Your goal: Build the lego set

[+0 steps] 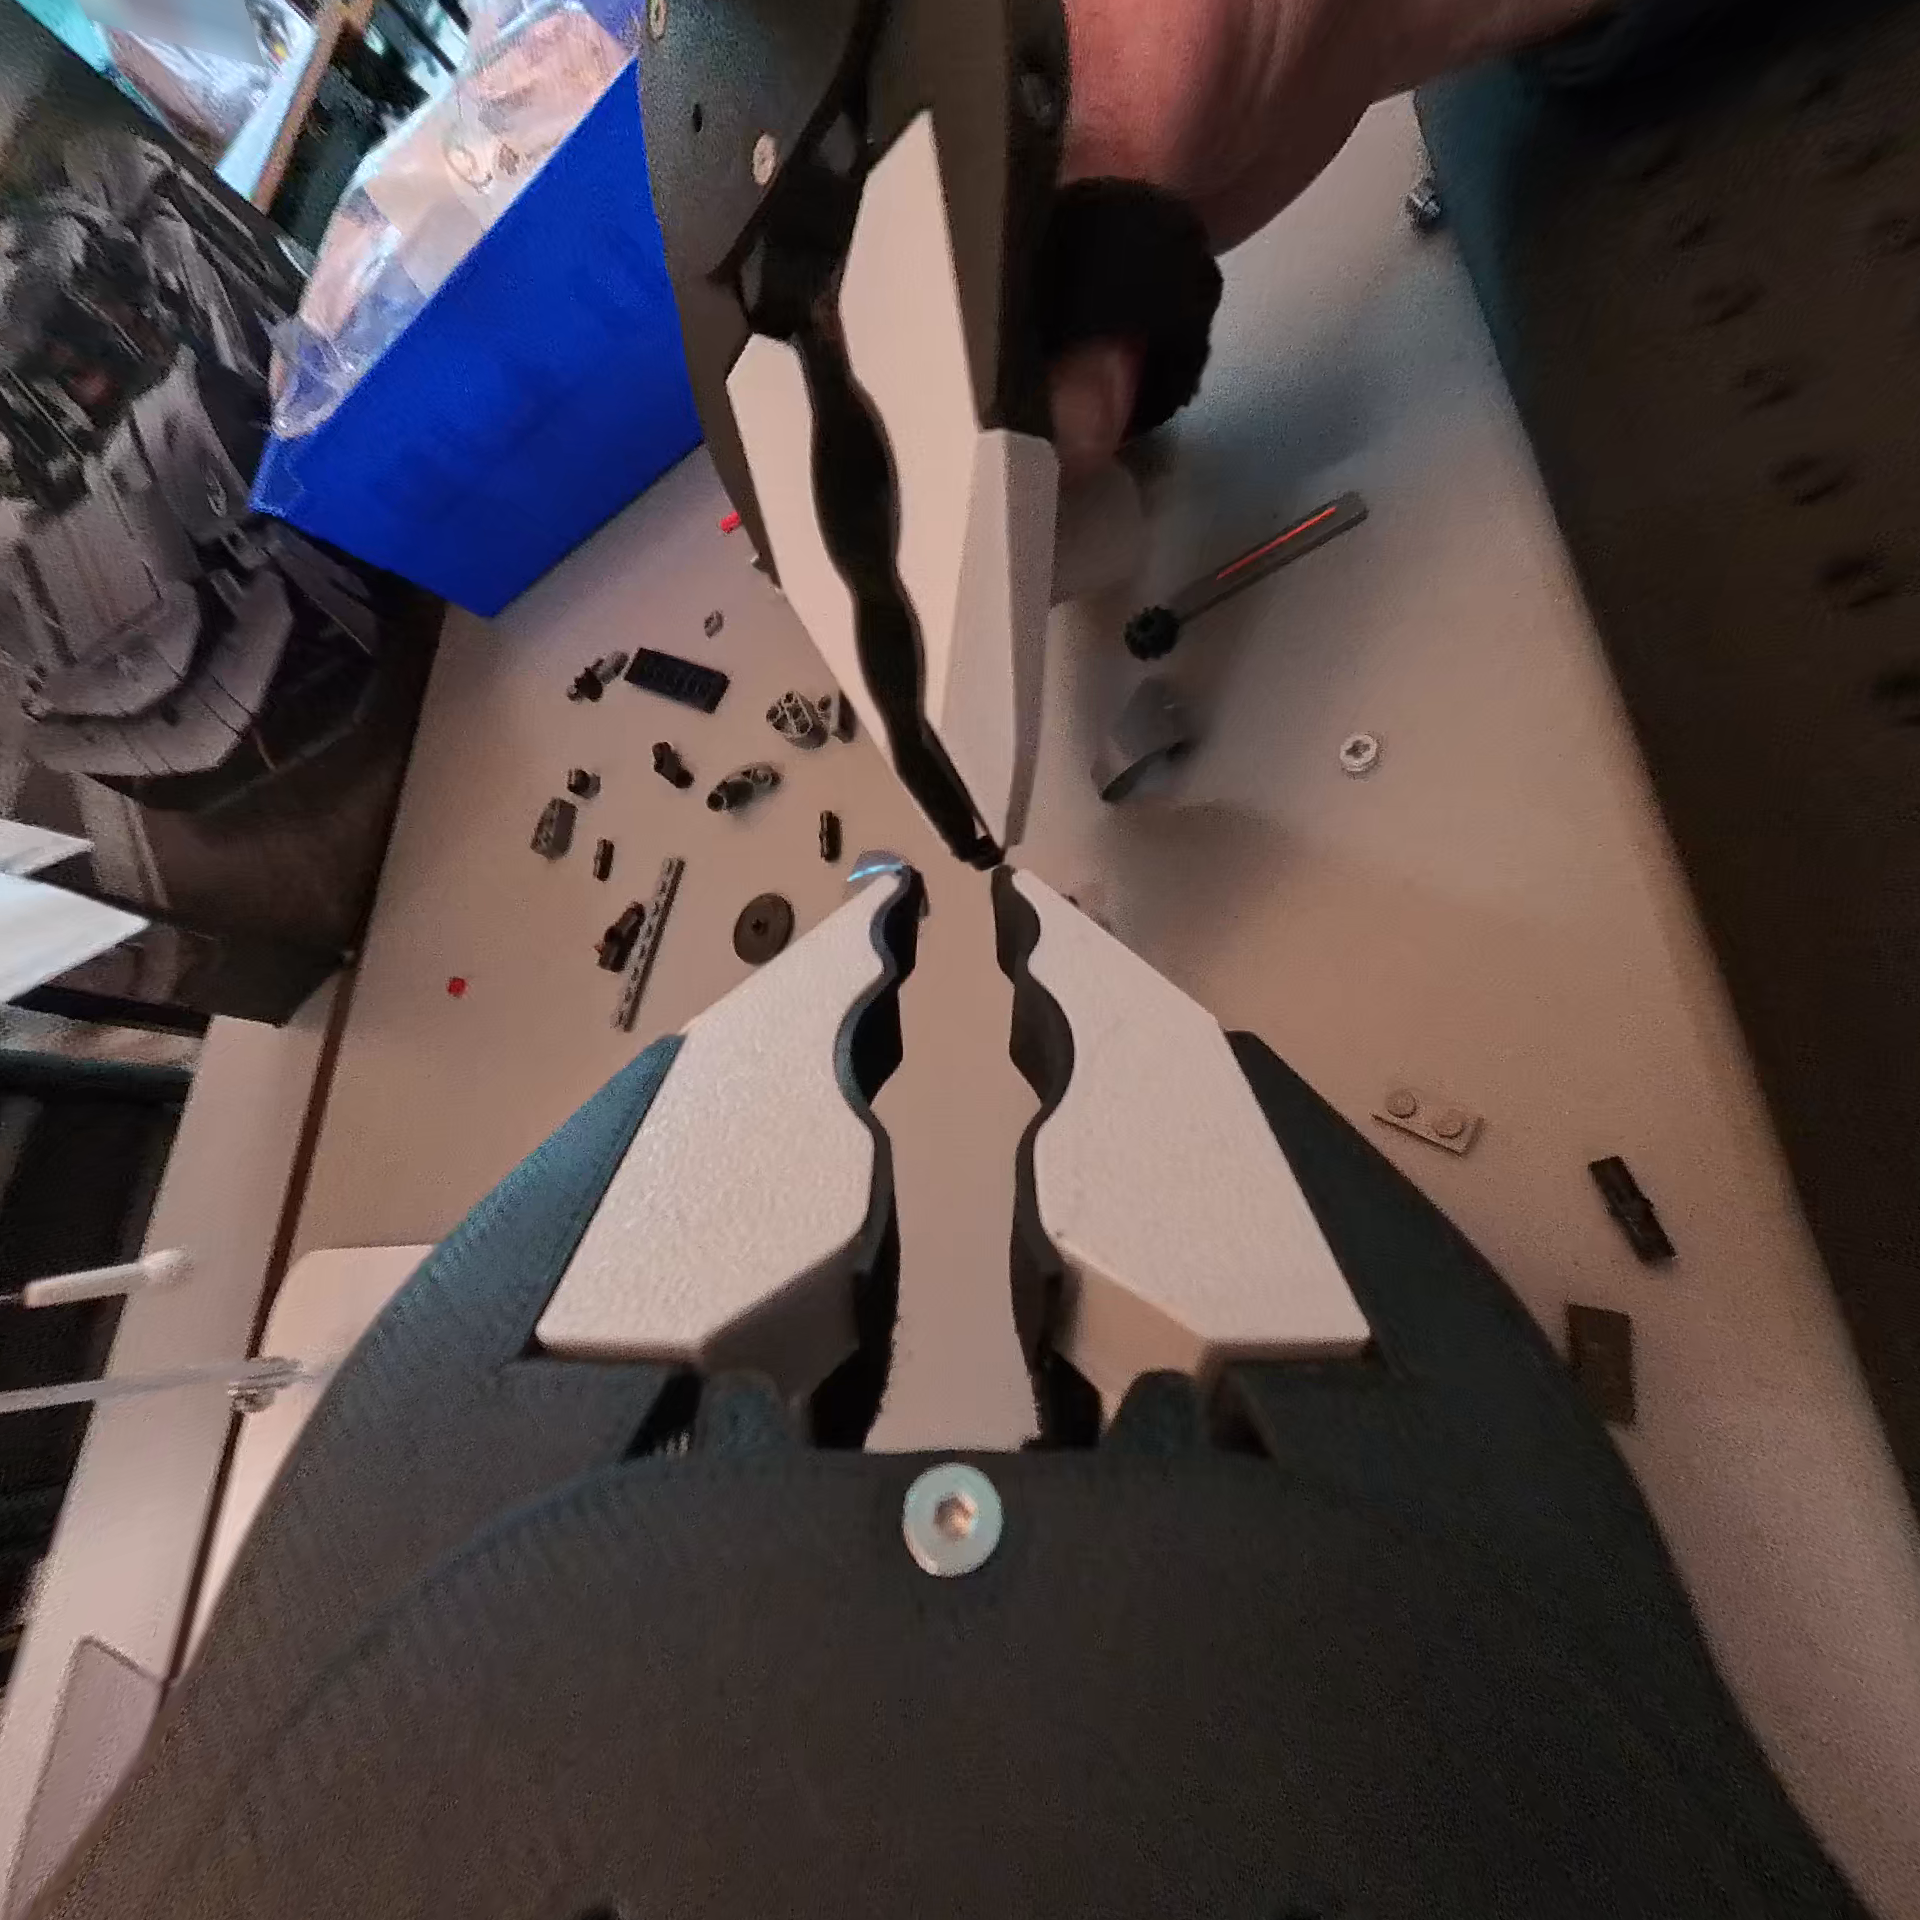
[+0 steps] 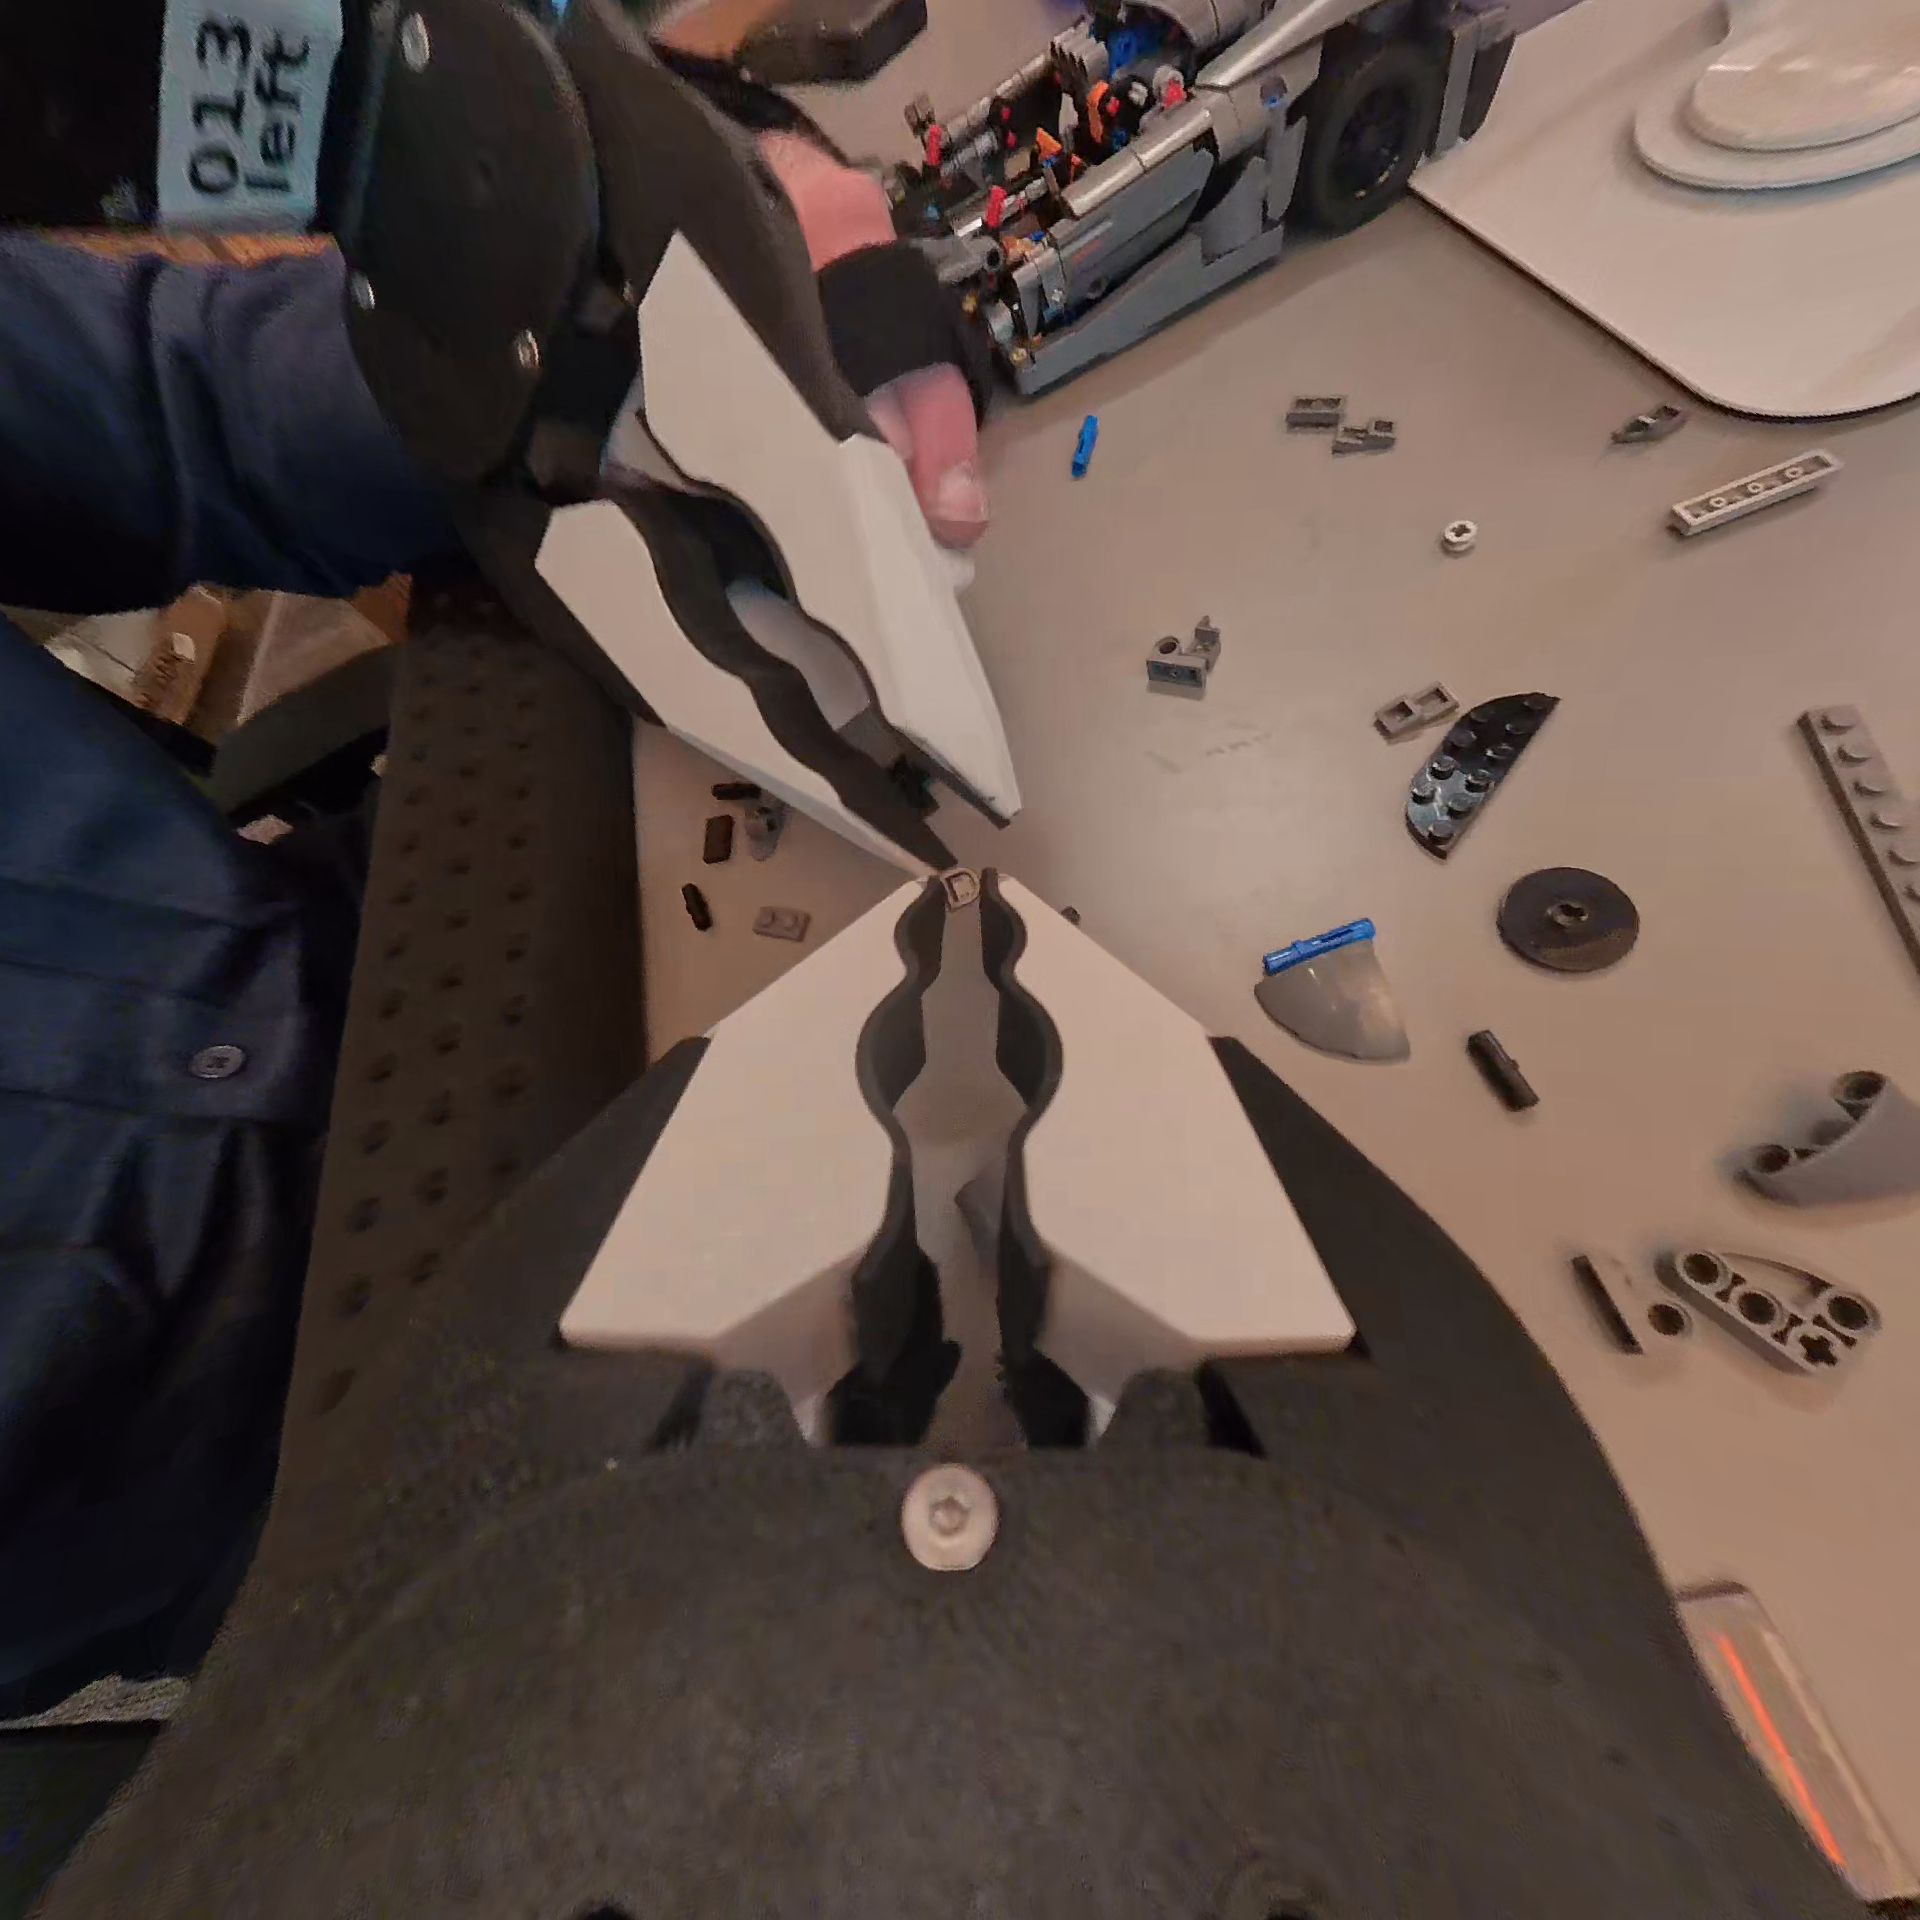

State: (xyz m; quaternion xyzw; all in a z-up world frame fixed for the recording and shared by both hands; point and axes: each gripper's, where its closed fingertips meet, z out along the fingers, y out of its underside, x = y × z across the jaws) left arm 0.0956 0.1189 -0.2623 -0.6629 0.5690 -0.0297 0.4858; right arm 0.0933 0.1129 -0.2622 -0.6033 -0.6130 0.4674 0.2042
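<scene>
My right gripper (image 2: 958, 883) pinches a tiny dark grey piece (image 2: 959, 890) at the very tips, jaws narrowed onto it. My left gripper (image 1: 954, 881) stands with a narrow gap at the tips and nothing between them; its tips nearly touch those of the right one, nose to nose above the table (image 2: 1299, 644).

Right of my right jaws: a grey curved shell with a blue pin (image 2: 1335, 992), a black round disc (image 2: 1567, 918), a black half-round studded plate (image 2: 1475, 769). Ahead and right of them, well apart, the half-built grey car (image 2: 1143, 177).

Left of my left jaws: a scatter of small dark pieces (image 1: 665, 790), and beyond it a blue box (image 1: 499, 395). To their right, a grey two-stud plate (image 1: 1425, 1124).
</scene>
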